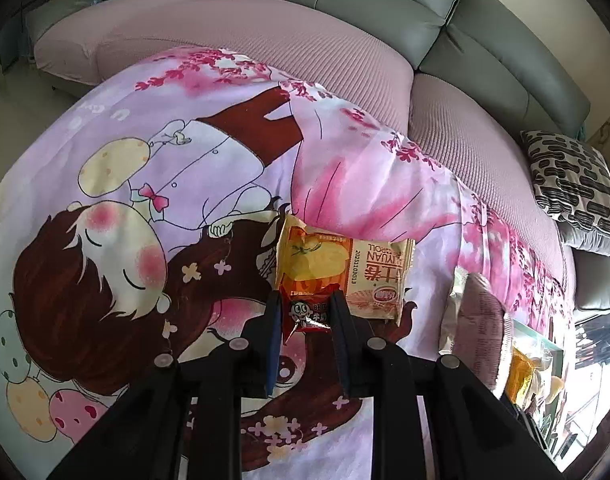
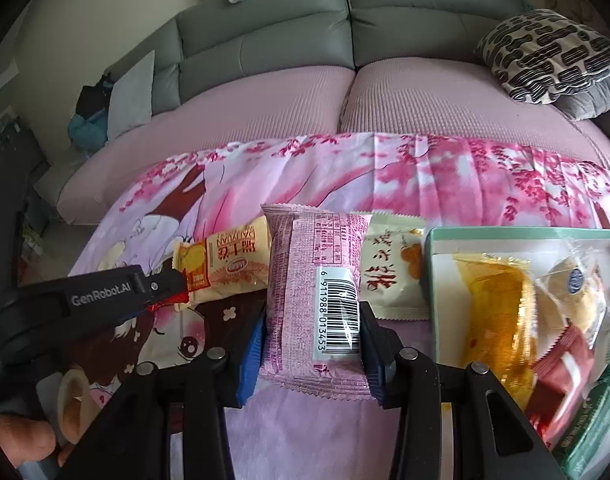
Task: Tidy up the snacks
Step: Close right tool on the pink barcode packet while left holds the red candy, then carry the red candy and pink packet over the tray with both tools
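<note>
My left gripper (image 1: 305,296) is shut on a small red snack packet (image 1: 305,317), just above the cartoon-print cloth (image 1: 145,208). An orange and cream egg-roll packet (image 1: 345,272) lies on the cloth right behind the red packet. My right gripper (image 2: 313,320) is shut on a pink packet with a barcode (image 2: 305,264), its blue pads (image 2: 253,344) pressing both sides. In the right wrist view the left gripper (image 2: 173,292) reaches in from the left with the red packet (image 2: 161,305), beside the egg-roll packet (image 2: 225,268).
A cream packet with brush lettering (image 2: 393,276) lies between the pink packet and a mint-green box (image 2: 431,280). In the box are a yellow packet (image 2: 497,312), a red one (image 2: 561,364) and a green one (image 2: 589,424). A grey sofa (image 2: 305,40) and a patterned cushion (image 2: 545,56) are behind.
</note>
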`<state>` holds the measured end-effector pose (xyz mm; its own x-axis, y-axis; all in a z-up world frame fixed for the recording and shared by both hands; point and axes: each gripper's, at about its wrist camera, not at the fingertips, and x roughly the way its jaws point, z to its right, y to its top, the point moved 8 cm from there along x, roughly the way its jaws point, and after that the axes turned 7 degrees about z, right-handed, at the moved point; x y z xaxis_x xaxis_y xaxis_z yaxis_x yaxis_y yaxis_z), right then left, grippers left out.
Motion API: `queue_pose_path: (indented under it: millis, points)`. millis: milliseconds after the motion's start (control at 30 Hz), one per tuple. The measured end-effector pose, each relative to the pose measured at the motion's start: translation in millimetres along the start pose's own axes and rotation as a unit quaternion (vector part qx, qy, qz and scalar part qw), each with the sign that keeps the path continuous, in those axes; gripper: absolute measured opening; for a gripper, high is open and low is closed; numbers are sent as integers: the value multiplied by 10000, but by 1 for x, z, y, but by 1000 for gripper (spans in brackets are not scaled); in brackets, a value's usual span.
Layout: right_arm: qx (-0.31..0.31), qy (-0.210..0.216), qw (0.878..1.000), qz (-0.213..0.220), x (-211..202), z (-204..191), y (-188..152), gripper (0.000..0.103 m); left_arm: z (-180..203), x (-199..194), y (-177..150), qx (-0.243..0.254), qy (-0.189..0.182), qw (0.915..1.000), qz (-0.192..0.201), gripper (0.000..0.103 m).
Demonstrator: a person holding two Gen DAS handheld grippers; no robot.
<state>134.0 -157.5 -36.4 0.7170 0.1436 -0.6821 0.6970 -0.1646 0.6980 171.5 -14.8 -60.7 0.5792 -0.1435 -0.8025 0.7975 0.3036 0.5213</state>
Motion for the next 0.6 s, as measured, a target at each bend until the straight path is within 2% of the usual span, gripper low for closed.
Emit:
queue_pose_path:
  millis: [267,600]
  points:
    - [55,36,9997,224,-17,4,11,46,15,-17,6,195,-11,9996,226,24]
    - [290,-188,9977,578,-50,39,27,46,61,-45,4,610,-418,9962,459,24]
